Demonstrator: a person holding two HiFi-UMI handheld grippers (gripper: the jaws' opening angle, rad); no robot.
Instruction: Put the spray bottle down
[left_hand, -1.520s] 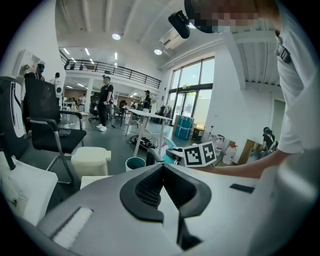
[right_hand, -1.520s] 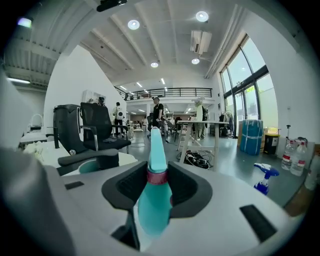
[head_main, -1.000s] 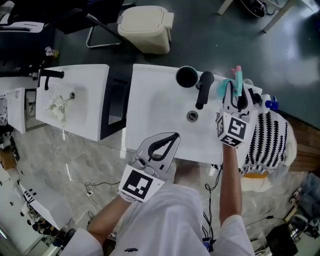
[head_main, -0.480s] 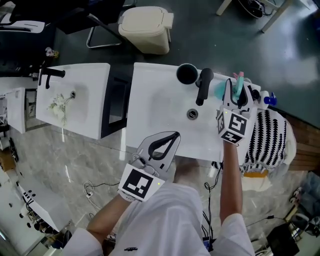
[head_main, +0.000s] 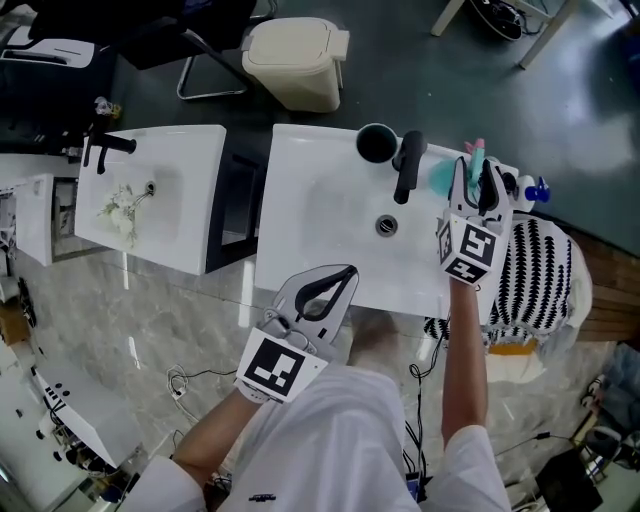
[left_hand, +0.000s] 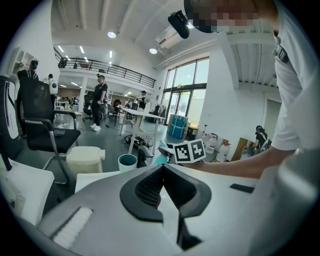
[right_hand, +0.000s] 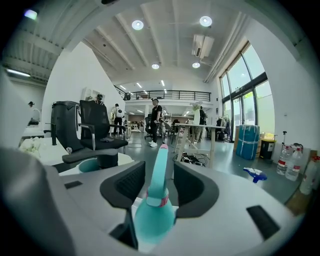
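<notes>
The teal spray bottle (head_main: 443, 178) with a pink-tipped nozzle stands upright at the back right corner of the white sink counter (head_main: 320, 215). My right gripper (head_main: 474, 180) reaches level around it. In the right gripper view the bottle (right_hand: 154, 212) rises between the jaws with a gap on each side, and the right gripper (right_hand: 159, 171) is opening. My left gripper (head_main: 345, 272) hovers at the counter's front edge, shut and with nothing in it. Its pads meet at the tip in the left gripper view (left_hand: 162, 168).
A black faucet (head_main: 408, 165), a dark cup (head_main: 376, 145) and a drain (head_main: 387, 226) share the counter. A second sink (head_main: 150, 200) stands to the left and a beige bin (head_main: 295, 55) behind. A striped cloth (head_main: 535, 280) and a blue-capped bottle (head_main: 538, 188) are at the right.
The right gripper's jaws have spread wider around the spray bottle, which stays upright on the counter. The left gripper has hardly shifted.
</notes>
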